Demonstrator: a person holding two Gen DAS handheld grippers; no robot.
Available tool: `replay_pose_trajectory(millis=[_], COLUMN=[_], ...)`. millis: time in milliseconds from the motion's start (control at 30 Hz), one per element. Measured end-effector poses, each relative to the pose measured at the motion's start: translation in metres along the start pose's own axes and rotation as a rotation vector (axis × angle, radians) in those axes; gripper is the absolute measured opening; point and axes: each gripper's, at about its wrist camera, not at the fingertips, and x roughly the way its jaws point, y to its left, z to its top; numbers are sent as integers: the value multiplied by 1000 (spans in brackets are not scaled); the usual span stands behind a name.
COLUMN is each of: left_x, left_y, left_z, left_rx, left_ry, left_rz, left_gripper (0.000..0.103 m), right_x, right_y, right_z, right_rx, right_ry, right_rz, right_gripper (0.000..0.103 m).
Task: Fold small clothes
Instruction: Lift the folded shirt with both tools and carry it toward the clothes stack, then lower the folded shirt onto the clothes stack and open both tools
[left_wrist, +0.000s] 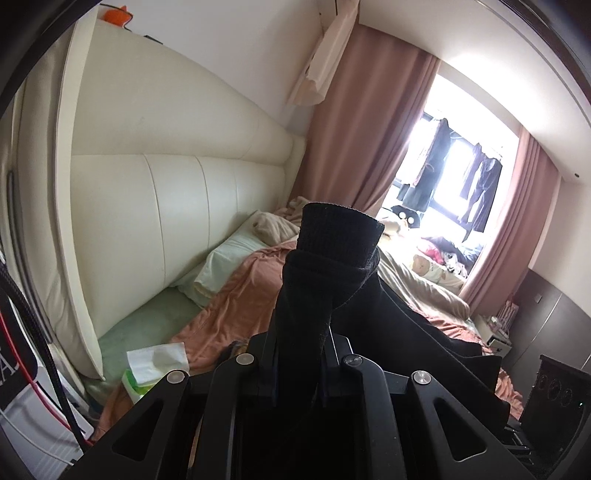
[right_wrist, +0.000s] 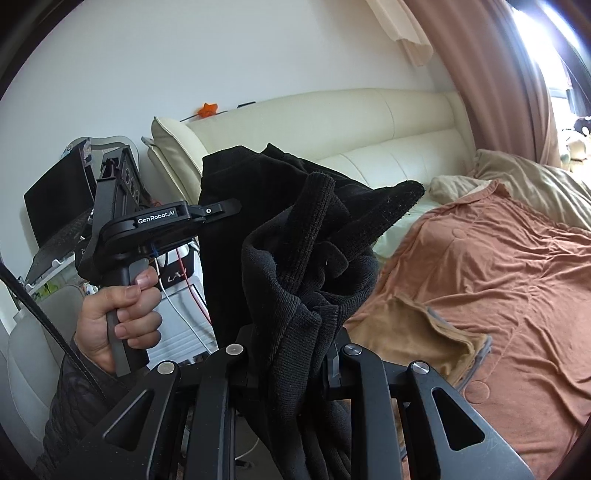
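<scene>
A black knit garment (right_wrist: 295, 236) hangs in the air between both grippers, above the bed's near edge. In the left wrist view my left gripper (left_wrist: 299, 345) is shut on a fold of it, and a ribbed cuff (left_wrist: 338, 232) stands up just beyond the fingers. The rest drapes away to the right (left_wrist: 406, 332). In the right wrist view my right gripper (right_wrist: 295, 350) is shut on a bunched part of the same garment. The left gripper (right_wrist: 225, 208), held by a hand (right_wrist: 118, 310), pinches the garment's far left edge.
A bed with a salmon blanket (right_wrist: 498, 266) lies to the right, with a tan cloth (right_wrist: 417, 332) on it. A cream headboard (left_wrist: 177, 199) runs behind. A tissue pack (left_wrist: 155, 365) sits by the pillow (left_wrist: 225, 266). A laptop (right_wrist: 55, 199) and cables stand at the left.
</scene>
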Motion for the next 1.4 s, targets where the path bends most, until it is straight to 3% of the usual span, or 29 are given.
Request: replay_pose_trajectory(millis=[300, 633, 1167, 1333, 1400], left_x=[72, 146, 266, 287, 282], left_y=[21, 34, 43, 55, 62], left_z=[-4, 1, -33, -56, -59], left_rx=[-11, -7, -15, -8, -31], left_ry=[69, 140, 299, 375, 377], left_rz=[67, 96, 128, 216, 215], left_gripper=[16, 16, 16, 37, 44], right_x=[39, 105, 158, 169, 170], right_y=[-51, -84, -173, -195, -204], right_z=[-5, 22, -11, -30, -37], right_rx=[87, 129, 327, 380, 413], right_ry=[75, 125, 222, 281, 322], right_rz=[-23, -57, -86, -147, -201], right_gripper=[16, 16, 17, 19, 28])
